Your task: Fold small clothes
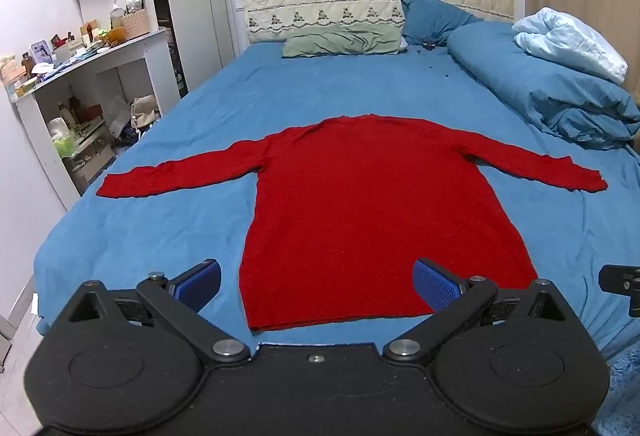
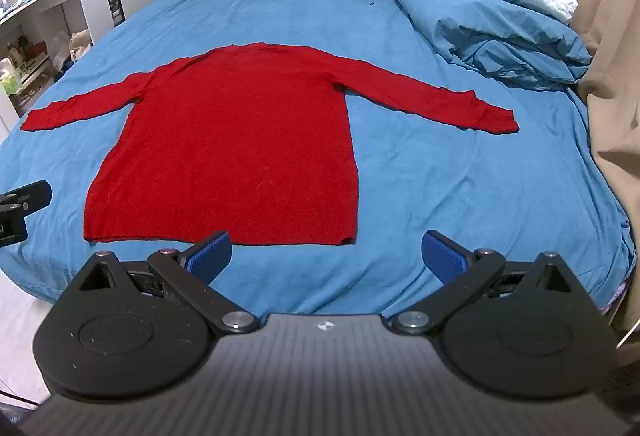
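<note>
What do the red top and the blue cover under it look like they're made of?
The red sweater looks knitted, perhaps wool or acrylic: its surface is matte and slightly fuzzy, with a ribbed-looking hem. The blue bedsheet looks like woven cotton or a blend: smooth, matte, with fine soft creases. The exact fibres can't be told from here.

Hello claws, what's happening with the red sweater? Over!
Left claw and right claw open, empty. Red knitted long-sleeved sweater flat on blue bedsheet, sleeves spread, unfolded. Nothing on it.
</note>
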{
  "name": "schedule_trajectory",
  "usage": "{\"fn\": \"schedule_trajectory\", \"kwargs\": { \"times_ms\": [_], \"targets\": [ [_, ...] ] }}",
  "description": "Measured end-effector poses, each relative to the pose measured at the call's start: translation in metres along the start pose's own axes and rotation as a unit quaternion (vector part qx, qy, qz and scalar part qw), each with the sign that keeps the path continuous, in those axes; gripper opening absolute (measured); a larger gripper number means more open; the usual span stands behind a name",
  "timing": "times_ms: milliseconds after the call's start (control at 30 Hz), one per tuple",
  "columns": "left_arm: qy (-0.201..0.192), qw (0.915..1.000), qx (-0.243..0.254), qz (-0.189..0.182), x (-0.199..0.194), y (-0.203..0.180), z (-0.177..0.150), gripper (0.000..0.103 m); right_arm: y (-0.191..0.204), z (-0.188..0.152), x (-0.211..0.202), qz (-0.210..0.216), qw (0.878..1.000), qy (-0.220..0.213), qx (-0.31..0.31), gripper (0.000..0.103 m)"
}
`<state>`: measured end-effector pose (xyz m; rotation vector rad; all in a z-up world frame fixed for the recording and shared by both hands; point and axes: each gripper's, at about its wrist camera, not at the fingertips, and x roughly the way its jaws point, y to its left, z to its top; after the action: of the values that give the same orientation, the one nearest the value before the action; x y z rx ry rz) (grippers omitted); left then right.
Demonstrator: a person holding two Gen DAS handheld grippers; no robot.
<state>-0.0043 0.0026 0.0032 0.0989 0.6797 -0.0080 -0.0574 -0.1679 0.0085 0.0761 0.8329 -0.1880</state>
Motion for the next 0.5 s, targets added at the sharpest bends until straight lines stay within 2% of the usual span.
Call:
{"fn": "schedule_trajectory", "kwargs": {
  "times_ms": [500],
  "targets": [
    [-0.002, 1.0, -0.002, 0.003, 0.0003, -0.0008, -0.0011, 0.103, 0.0105, -0.0005, -0.0062, 0.0, 1.0, -0.002, 0.0, 0.103]
  ]
}}
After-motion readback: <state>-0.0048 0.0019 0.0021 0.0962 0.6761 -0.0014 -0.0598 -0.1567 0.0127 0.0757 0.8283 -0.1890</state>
